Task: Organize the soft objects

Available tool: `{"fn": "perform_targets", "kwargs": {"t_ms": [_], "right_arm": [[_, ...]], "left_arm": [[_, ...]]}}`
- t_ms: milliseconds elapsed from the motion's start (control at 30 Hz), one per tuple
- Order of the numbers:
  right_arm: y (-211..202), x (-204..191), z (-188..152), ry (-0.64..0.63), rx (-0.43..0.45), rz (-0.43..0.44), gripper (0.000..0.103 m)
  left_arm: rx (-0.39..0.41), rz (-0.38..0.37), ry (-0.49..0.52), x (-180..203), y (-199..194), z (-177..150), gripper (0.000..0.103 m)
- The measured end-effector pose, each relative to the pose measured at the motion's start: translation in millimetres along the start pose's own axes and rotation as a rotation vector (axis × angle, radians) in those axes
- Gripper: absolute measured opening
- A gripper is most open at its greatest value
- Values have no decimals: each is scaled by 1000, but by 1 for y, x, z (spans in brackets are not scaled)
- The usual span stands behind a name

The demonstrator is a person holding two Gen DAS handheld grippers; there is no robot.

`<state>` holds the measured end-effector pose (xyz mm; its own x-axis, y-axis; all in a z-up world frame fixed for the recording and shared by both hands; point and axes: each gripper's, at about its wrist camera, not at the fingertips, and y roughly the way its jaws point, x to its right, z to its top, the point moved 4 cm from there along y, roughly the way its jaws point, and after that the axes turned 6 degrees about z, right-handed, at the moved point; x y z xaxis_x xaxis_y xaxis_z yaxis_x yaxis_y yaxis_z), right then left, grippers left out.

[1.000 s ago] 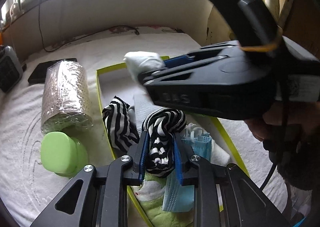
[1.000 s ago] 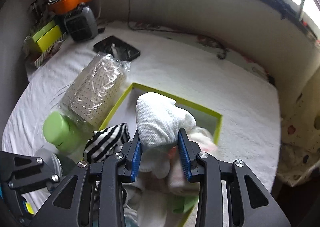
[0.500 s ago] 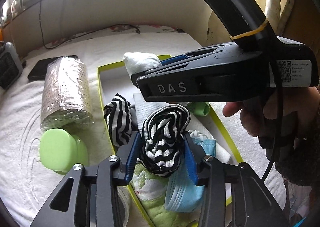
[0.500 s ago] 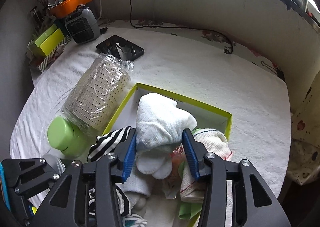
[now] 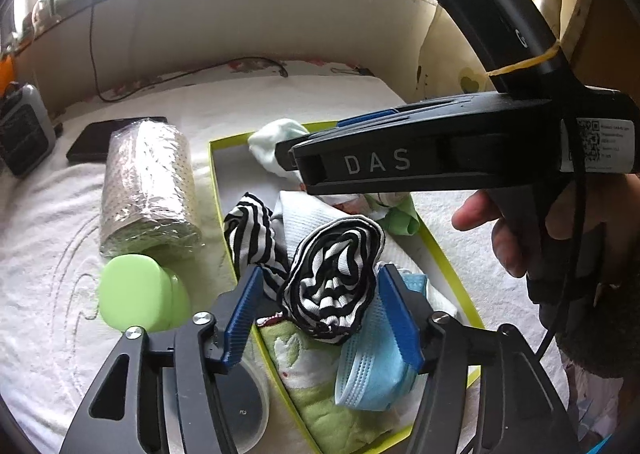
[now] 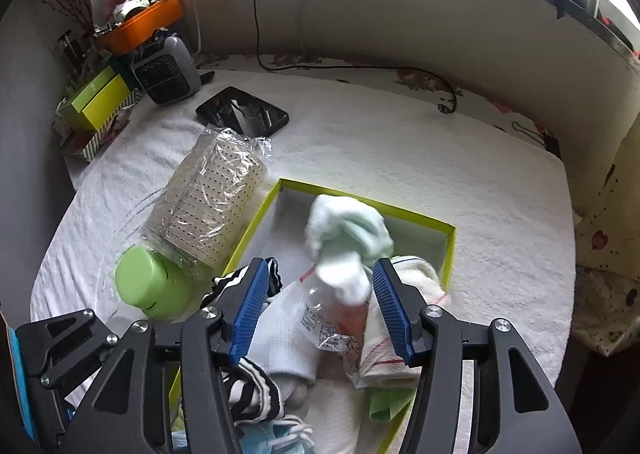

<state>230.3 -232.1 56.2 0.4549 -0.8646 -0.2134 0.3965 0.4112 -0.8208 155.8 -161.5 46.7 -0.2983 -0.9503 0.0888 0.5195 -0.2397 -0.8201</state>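
A yellow-green rimmed box [image 5: 216,181] [image 6: 450,250] lies on a white towel and holds soft items. My left gripper [image 5: 320,314] is open, its blue pads on either side of a black-and-white striped roll [image 5: 334,286] that rests on the pile. A blue face mask [image 5: 368,370] and a green towel [image 5: 340,414] lie under it. My right gripper [image 6: 318,308] is open; a white sock bundle [image 6: 346,242] sits between and beyond its pads, blurred. The right gripper's black body [image 5: 420,157] crosses the left wrist view above the box.
A plastic-wrapped perforated roll [image 5: 148,189] [image 6: 208,205] and a green lidded jar [image 5: 136,294] [image 6: 148,286] lie left of the box. A black tablet [image 6: 242,115], a grey heater [image 6: 166,69] and boxes stand at the back left. A wall runs behind.
Both grippers opened wide. The left one let go of the striped roll; the right one let go of the white sock bundle, which dropped toward the box.
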Motion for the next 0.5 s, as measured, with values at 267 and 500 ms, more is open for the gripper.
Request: {"fn": "perform_targets", "kwargs": {"t_ms": [267,500], "right_arm": [[-24,1,-2,52,55,-13,56],[-56,-4,-17,132,135,-51,56]], "left_arm": [[25,11,-10,-4,-16,2,62],[36,31,-19,-6,-33,-5,62]]}}
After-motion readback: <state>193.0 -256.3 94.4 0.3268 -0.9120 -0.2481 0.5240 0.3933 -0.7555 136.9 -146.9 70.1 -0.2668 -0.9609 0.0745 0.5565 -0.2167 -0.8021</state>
